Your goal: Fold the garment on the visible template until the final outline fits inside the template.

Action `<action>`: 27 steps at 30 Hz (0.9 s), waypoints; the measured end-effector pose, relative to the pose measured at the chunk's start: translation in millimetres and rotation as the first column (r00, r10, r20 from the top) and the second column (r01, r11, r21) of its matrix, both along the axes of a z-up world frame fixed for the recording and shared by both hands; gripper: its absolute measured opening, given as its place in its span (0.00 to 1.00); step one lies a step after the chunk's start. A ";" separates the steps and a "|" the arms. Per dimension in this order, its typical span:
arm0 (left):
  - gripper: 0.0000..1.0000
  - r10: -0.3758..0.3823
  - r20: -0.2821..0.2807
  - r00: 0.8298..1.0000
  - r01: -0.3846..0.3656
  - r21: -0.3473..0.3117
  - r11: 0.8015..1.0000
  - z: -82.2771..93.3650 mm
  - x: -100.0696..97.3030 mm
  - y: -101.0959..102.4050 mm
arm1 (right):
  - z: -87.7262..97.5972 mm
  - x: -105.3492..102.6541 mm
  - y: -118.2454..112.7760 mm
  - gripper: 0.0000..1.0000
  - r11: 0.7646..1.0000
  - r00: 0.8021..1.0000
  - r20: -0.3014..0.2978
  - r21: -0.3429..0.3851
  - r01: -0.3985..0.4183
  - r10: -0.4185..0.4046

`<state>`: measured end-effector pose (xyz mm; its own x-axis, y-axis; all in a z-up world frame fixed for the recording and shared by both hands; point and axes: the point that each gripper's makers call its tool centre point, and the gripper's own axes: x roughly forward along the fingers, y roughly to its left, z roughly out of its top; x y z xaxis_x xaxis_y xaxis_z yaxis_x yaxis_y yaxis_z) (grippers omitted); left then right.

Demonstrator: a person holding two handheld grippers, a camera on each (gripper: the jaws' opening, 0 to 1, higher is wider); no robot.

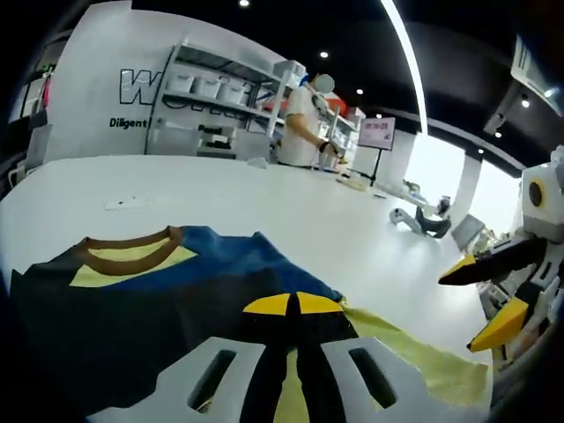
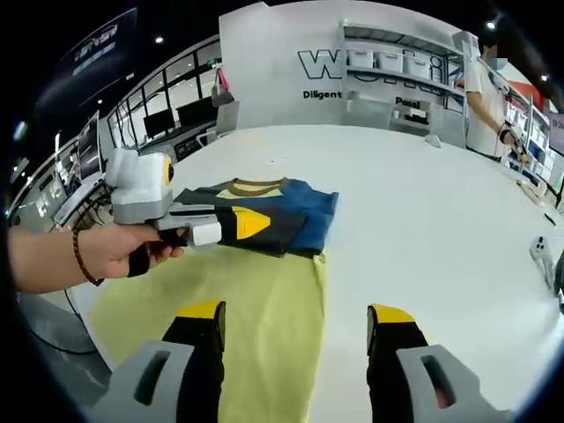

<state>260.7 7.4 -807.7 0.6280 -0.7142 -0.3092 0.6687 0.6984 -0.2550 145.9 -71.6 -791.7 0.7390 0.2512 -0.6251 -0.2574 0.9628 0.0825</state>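
Garment (image 2: pixel 264 211): soft matt cloth, knit collar. Template (image 2: pixel 256 335): matt yellow sheet. Surface (image 2: pixel 423 203): smooth white, slight sheen. Fingers (image 2: pixel 204 339): plastic.

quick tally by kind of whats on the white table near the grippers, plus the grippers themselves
garment: 1
yellow template sheet: 1
left gripper: 1
right gripper: 1
total: 4

beaded bracelet (image 2: pixel 77 257) on bare left wrist
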 end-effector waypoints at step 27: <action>0.00 0.083 0.106 0.991 -0.098 0.146 0.984 34.6 0.6 91.7 | 13.5 61.9 28.8 0.58 0.996 0.993 0.081 0.001 -0.085 0.084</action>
